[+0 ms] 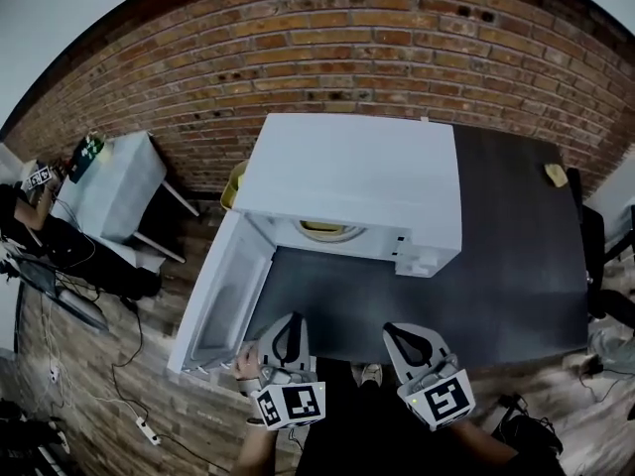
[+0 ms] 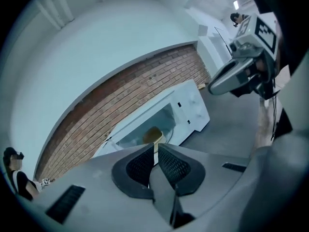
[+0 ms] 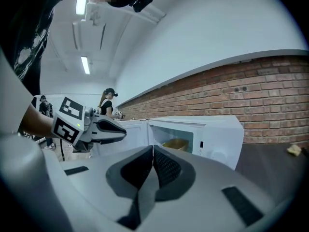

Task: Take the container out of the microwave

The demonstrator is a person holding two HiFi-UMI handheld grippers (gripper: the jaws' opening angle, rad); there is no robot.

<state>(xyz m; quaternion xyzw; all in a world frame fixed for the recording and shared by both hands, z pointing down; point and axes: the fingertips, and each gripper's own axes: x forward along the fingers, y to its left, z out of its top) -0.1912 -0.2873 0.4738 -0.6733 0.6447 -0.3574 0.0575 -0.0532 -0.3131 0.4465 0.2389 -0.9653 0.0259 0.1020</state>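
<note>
Door's open; container (image 3: 176,144) sits inside the microwave (image 1: 357,181); left gripper (image 2: 155,149) and right gripper (image 3: 153,151) both clamped shut on nothing, well short of it; looks like a light, thin plastic tub, so I'd pinch the near rim gently.

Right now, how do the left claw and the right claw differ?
The left claw sits beside the open microwave door; the right claw sits farther right, over the dark table. The left claw is rolled sideways; the right claw is level. Both are shut and empty.
</note>
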